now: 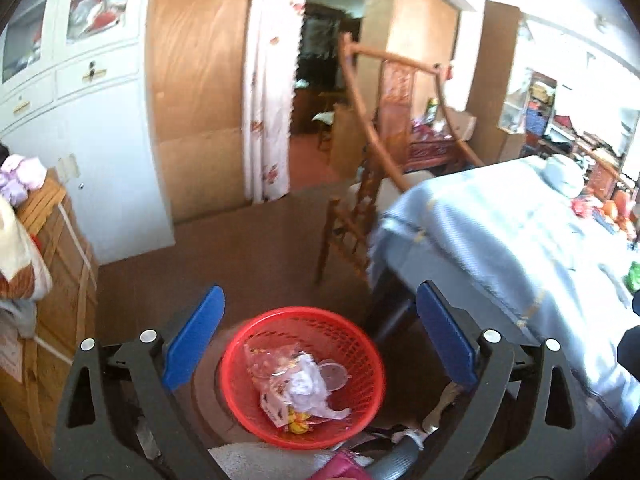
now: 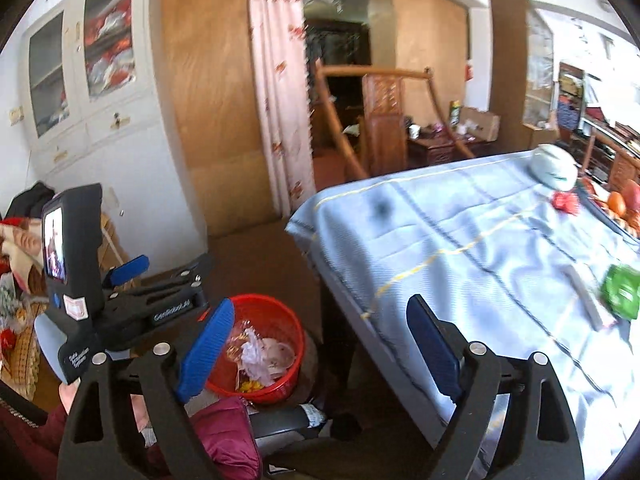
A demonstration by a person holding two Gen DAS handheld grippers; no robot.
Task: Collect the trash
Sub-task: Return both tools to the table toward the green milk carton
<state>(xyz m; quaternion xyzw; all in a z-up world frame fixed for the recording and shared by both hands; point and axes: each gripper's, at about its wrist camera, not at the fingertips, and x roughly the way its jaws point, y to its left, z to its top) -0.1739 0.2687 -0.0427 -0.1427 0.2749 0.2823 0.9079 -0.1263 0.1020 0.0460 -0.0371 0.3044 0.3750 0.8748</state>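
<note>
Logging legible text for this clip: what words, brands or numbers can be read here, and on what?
"GenRobot.AI": white print on the black body of the left tongs, right wrist view.
"Data Acquisition System" (my best reading, small and curved): on the lower edge of that unit's handle.
Pink-edged sticker on that unit: too blurred to read.
Green packet on the blue tablecloth: print blurred.
Wrappers in the red basket: unreadable.

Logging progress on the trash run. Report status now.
Left tongs open, empty, over red basket. Right tongs open, empty. Basket holds wrappers and a plastic lid. Green packet on table; nothing blocking it.
</note>
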